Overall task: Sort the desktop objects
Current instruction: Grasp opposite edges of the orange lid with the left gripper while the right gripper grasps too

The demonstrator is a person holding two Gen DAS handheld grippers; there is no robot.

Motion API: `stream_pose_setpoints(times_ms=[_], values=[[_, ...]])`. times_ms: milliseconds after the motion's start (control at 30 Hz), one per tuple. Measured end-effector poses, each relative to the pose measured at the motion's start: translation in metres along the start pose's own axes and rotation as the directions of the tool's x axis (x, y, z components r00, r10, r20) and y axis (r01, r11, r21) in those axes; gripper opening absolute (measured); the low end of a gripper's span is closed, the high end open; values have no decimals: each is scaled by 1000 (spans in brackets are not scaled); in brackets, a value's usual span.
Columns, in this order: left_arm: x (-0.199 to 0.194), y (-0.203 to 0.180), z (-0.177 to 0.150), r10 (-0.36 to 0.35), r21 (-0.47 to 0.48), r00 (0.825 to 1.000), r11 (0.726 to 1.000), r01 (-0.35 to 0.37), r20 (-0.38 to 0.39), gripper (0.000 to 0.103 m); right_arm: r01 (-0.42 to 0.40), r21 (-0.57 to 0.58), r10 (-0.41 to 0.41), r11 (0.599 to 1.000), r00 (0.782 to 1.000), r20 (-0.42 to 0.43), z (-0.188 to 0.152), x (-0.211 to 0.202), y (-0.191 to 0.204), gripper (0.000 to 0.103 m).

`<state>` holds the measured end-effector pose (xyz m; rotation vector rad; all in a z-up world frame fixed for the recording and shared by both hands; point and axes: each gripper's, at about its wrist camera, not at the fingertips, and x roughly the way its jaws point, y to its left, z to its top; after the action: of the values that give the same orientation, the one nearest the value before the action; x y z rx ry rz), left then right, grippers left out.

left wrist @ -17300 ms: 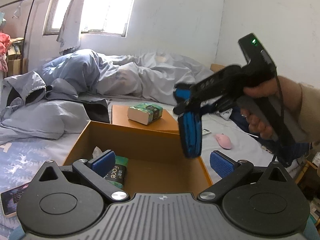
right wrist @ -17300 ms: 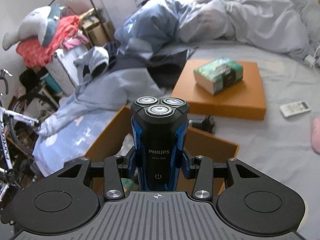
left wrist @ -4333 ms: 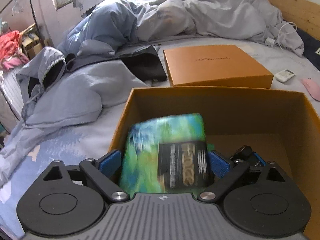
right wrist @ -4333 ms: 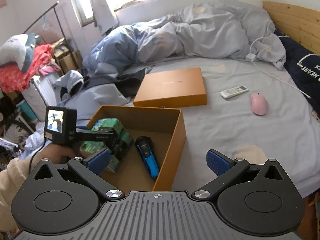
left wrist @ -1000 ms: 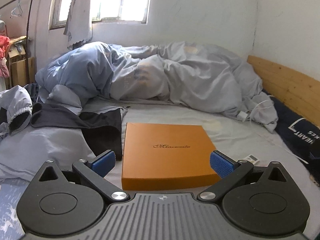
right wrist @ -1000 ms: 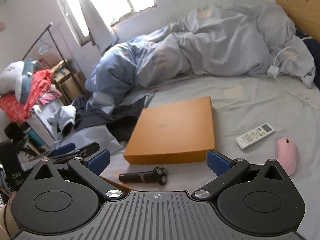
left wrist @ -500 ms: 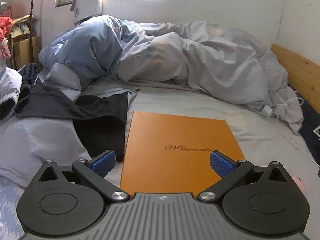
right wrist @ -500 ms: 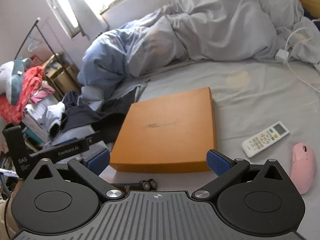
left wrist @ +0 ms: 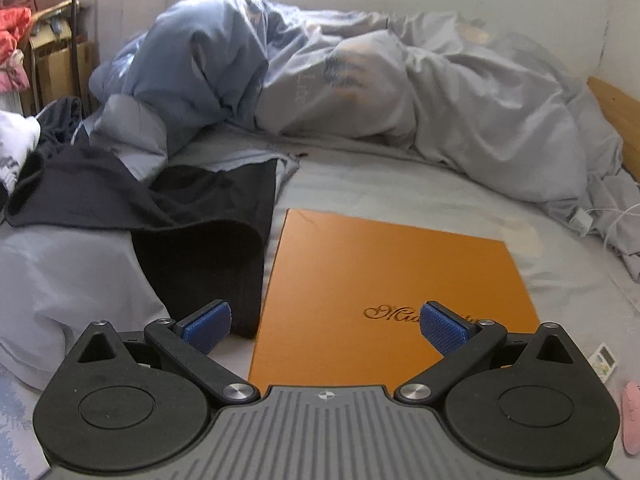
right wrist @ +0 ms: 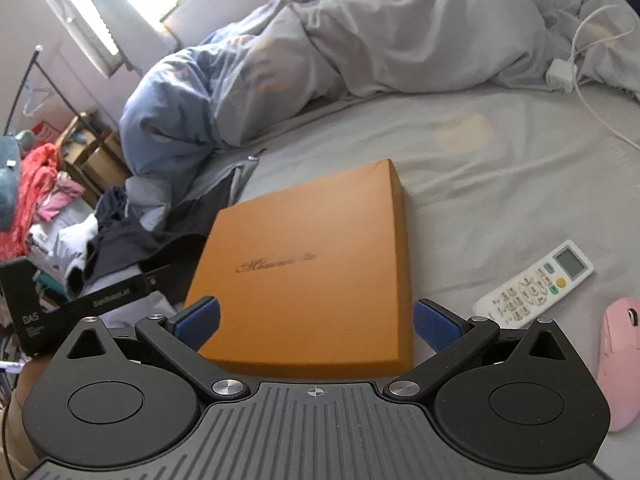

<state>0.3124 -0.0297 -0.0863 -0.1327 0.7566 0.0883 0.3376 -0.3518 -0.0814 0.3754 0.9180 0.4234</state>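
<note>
A flat orange box lid [left wrist: 392, 272] with script lettering lies on the grey bed sheet. My left gripper [left wrist: 324, 324] hovers open over its near left part, one blue pad off the lid's left edge and the other above the lettering. My right gripper [right wrist: 316, 320] is also open, spanning the near edge of the same lid [right wrist: 312, 248], which looks about as wide as the gap between its pads. Nothing is held by either. The left gripper's black body [right wrist: 80, 300] shows at the left of the right wrist view. The open box and its contents are out of view.
A white remote [right wrist: 536, 284] and a pink mouse [right wrist: 620, 360] lie right of the lid. A black garment [left wrist: 192, 216] touches the lid's left side. A crumpled grey-blue duvet [left wrist: 360, 80] fills the back, with a charger and cable [right wrist: 560, 72] at the right.
Both grippers have moved closer and lower toward the orange lid, which now looms larger. The black shaver at the bottom of the right wrist view has dropped out of sight.
</note>
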Motion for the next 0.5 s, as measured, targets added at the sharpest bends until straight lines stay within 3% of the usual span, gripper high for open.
stream_pose_setpoints(times_ms=[500], values=[[74, 0, 12, 2, 5, 984, 1000, -2, -176, 103, -2, 47, 7, 999, 995, -96, 8, 71, -29, 102]])
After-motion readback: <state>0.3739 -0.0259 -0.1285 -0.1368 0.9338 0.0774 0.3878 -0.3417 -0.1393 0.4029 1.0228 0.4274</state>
